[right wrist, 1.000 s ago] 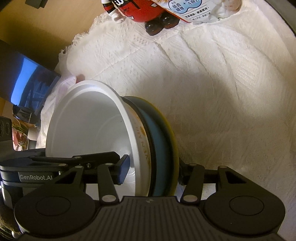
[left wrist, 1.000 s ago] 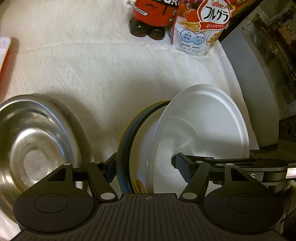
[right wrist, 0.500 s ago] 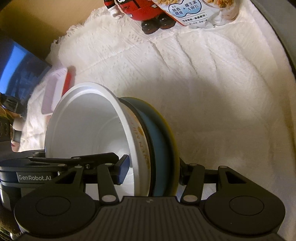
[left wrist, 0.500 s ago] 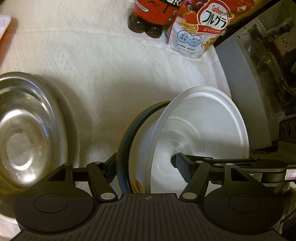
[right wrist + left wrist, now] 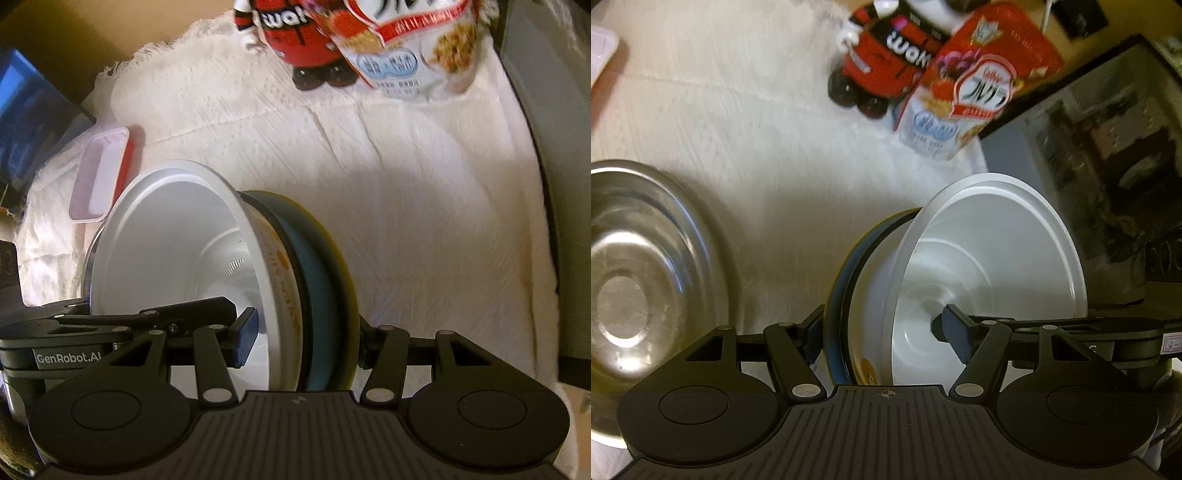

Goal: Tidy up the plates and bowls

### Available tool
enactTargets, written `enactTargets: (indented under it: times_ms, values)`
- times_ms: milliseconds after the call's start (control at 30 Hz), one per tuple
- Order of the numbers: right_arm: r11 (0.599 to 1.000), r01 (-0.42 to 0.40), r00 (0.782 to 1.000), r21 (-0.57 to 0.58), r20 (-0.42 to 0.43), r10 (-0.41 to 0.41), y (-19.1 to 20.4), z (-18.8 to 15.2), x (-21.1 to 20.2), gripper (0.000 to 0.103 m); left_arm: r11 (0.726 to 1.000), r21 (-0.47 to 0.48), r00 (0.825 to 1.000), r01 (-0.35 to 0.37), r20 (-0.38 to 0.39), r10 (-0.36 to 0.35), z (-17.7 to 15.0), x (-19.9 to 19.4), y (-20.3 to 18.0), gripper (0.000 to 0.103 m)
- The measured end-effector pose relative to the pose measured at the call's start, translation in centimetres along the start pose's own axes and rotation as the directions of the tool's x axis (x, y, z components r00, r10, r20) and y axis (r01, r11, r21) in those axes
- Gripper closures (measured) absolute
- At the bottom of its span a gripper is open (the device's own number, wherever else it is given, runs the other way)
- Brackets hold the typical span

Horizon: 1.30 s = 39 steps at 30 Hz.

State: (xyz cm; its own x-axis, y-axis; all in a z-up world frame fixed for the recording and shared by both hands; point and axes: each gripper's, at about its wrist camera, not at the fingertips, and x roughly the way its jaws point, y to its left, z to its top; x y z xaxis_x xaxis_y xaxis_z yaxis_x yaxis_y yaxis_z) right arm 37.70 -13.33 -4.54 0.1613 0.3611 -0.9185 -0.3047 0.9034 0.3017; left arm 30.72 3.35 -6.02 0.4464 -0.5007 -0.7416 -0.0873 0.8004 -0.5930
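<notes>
You have the stack [image 5: 960, 280] gathered already: both the left gripper [image 5: 882, 332] and the right gripper [image 5: 303, 339] pinch it, held on edge above the cloth [image 5: 406, 206]. The steel bowl [image 5: 646, 288] lies apart, probably the next to join

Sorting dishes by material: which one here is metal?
The steel bowl, shiny and lying alone on the cloth; the white bowl and stacked plates sit in the claws.

White textured cloth [image 5: 406, 192] covers the table — red figurine [image 5: 295, 40] and cereal bag [image 5: 413, 51] stand together at back, plastic container [image 5: 98, 177] lies near left edge.
</notes>
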Motion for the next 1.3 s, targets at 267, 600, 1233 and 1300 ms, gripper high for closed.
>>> enactTargets:
  times_ms: [267,600,1233,1300]
  values:
    - [0.996,0.027,0.999,-0.084,0.032,-0.024,6.0,2.0,-2.1,0.05,1.0,-0.011,0.995,0.025,0.099,-0.024,0.7,-5.5,1.9,0.033]
    - [0.98,-0.022,1.0,-0.196,0.004,0.023,14.7,3.6,-0.4,0.049,0.998,-0.058,0.979,-0.024,0.198,0.035,0.9,-11.9,6.9,0.033]
    - [0.99,-0.01,0.987,-0.144,-0.159,-0.014,19.4,4.5,11.4,0.043,0.977,-0.063,0.971,-0.205,0.115,0.212,1.6,-11.0,15.1,0.04]
    - [0.99,-0.033,0.987,-0.14,-0.162,0.01,19.3,4.5,11.4,0.037,0.98,-0.054,0.975,-0.19,0.107,0.195,1.9,-11.2,15.4,0.041]
